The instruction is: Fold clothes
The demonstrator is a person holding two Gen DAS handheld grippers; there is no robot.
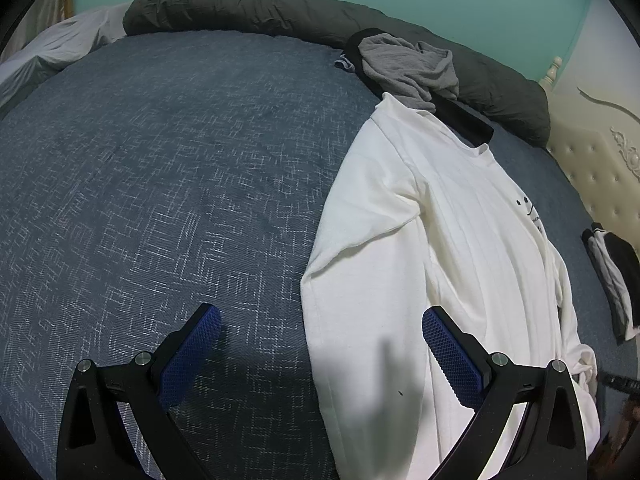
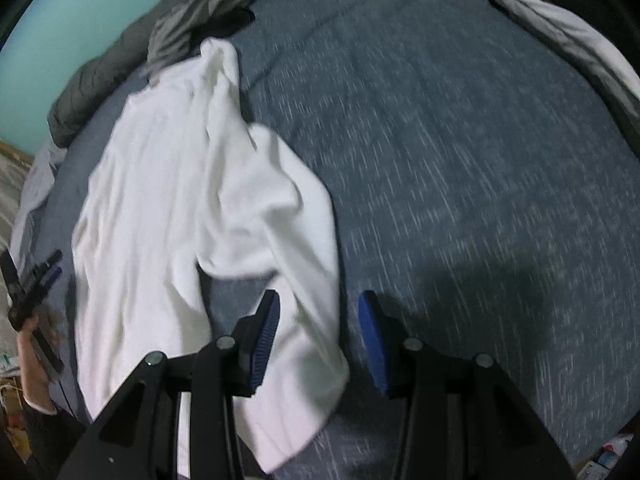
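Shirt, white and long-sleeved with a small dark print on the chest, lay face up along the blue patterned bedspread, collar toward the rolled dark grey duvet and a crumpled grey garment. One sleeve was folded in along the body; the other sleeve trailed outward, its cuff end lying free on the bedspread. The right gripper stood above that sleeve with jaws partly apart and cloth showing between them, the pads not pressing on it. The left gripper hung wide open at the hem side, one finger over the shirt, one over bare bedspread, holding nothing. A black-and-white garment lay well apart near the cream headboard. Judged step: sleeve folding, early in the fold. Next move would call for closing on the sleeve near the cuff and carrying it across the body.
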